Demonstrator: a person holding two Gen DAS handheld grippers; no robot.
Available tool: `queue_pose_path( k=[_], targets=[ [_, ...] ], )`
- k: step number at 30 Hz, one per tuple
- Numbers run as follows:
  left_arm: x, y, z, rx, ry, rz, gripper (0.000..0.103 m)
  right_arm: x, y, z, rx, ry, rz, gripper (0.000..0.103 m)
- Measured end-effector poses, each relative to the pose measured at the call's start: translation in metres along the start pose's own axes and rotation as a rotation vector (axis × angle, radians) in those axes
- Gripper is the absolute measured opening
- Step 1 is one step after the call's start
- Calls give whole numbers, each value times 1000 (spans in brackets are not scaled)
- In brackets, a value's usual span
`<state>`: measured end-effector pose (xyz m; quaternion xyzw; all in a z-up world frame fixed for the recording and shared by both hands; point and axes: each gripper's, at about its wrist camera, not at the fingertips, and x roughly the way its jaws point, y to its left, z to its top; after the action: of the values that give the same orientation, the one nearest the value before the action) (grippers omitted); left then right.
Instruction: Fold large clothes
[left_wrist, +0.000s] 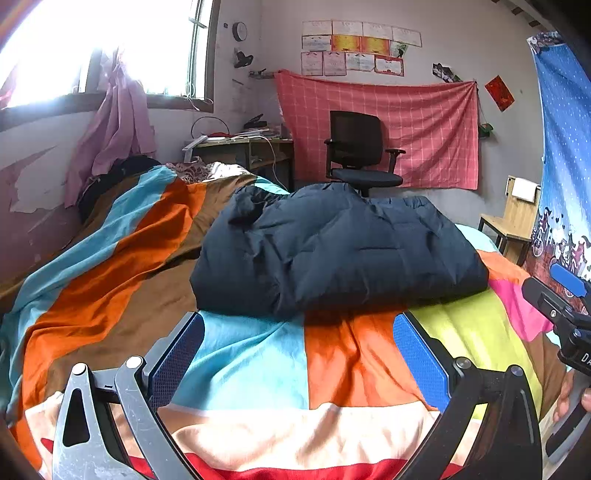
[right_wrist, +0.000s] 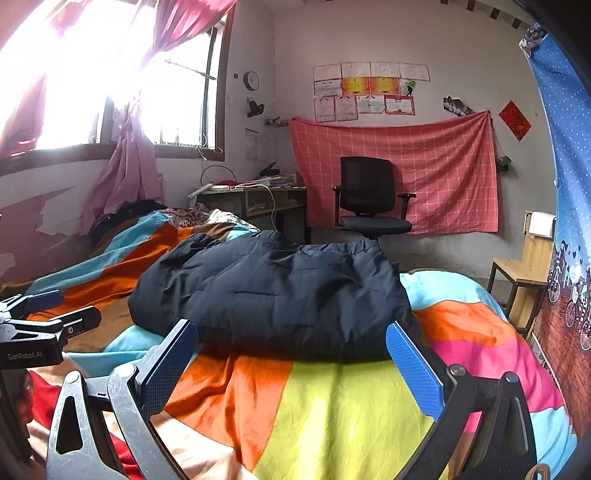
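A dark navy padded jacket (left_wrist: 332, 247) lies folded in a thick bundle on the striped bedspread (left_wrist: 251, 362); it also fills the middle of the right wrist view as the jacket (right_wrist: 273, 288). My left gripper (left_wrist: 299, 347) hovers open just short of the bundle's near edge, nothing between its blue pads (left_wrist: 177, 354). My right gripper (right_wrist: 291, 354) is open too, its fingers framing the jacket's near edge without touching it. The right gripper (left_wrist: 565, 291) shows at the right edge of the left wrist view, and the left gripper (right_wrist: 48, 310) at the left edge of the right wrist view.
The bed carries a multicoloured bedspread (right_wrist: 332, 413), with a rumpled dark heap near the wall (left_wrist: 122, 170). Beyond it stand a black office chair (left_wrist: 360, 151), a cluttered desk (left_wrist: 243, 146) and a wooden chair (right_wrist: 524, 273). A blue curtain (right_wrist: 569, 184) hangs at right.
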<state>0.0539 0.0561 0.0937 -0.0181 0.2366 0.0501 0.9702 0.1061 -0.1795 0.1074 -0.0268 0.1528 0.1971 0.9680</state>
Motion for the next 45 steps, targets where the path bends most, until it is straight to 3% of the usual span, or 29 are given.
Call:
queue_pose_path(
  k=[11, 45],
  targets=[
    [2, 0, -6, 1, 11, 6, 100, 10, -7, -8, 30, 55, -13, 103],
    [1, -3, -5, 6, 6, 9, 100, 10, -10, -9, 34, 58, -12, 103]
  ],
)
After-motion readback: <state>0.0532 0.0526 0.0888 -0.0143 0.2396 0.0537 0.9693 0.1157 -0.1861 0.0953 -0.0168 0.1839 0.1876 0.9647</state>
